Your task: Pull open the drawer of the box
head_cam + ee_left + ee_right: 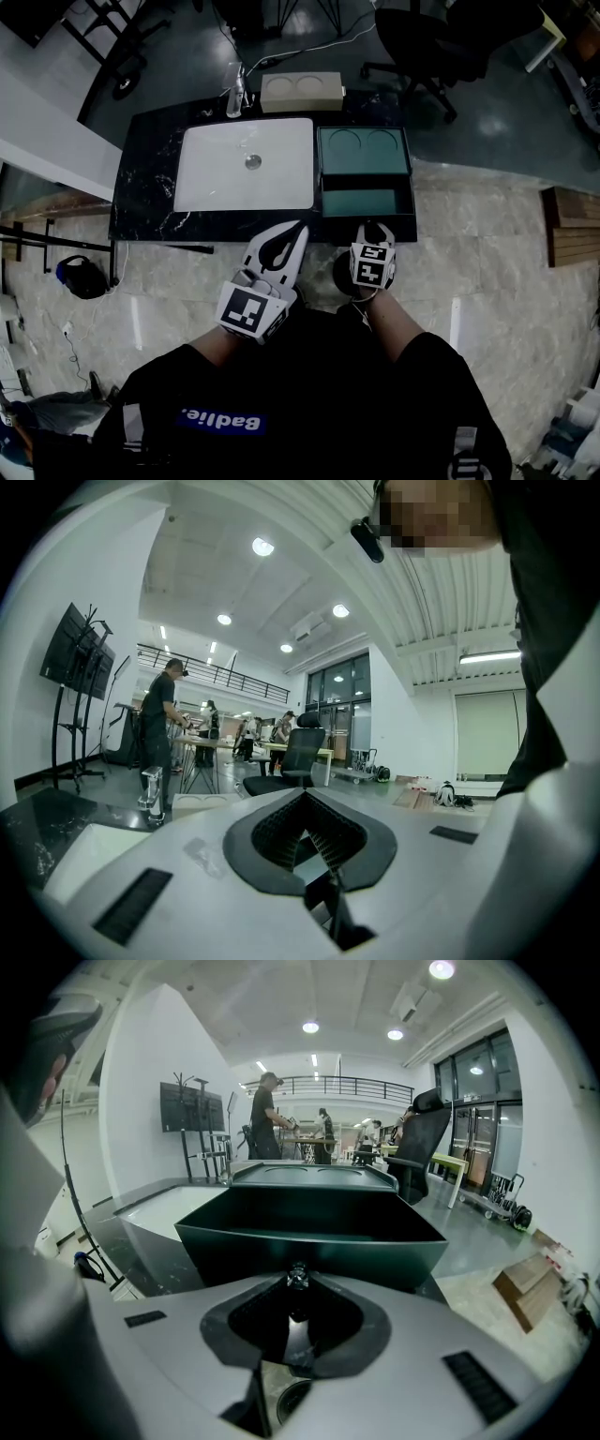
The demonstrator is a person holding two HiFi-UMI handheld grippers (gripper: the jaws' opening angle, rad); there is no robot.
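On the black marble-patterned table [150, 150], farthest left, lies a shallow white rectangular basin [211, 178]. Behind it stands a pale beige block with two round recesses [302, 91]. The left gripper [298, 231] hangs in front of the table's near edge, clear of everything. Its own view shows the two jaws brought together with nothing between them, aimed up and out into the room. It is doing no work and is not bracing anything. To the right of the basin sits the dark green box with two circular hollows in its lid [364, 150]. Its matching green drawer [366, 202] already stands well out towards the person, with the empty inside showing. The right gripper [372, 230] is at the drawer's front, jaws clamped on the small shiny knob [298, 1276] in the middle of that face. The pull looks mostly done, and that is where the risk lies. The drawer front is near the table's edge, so further pulling could bring the drawer right out of the box. With nothing holding the box, it could also slide towards the edge. The knob is tiny, so a tilted or jerky tug could make it slip from the jaws.
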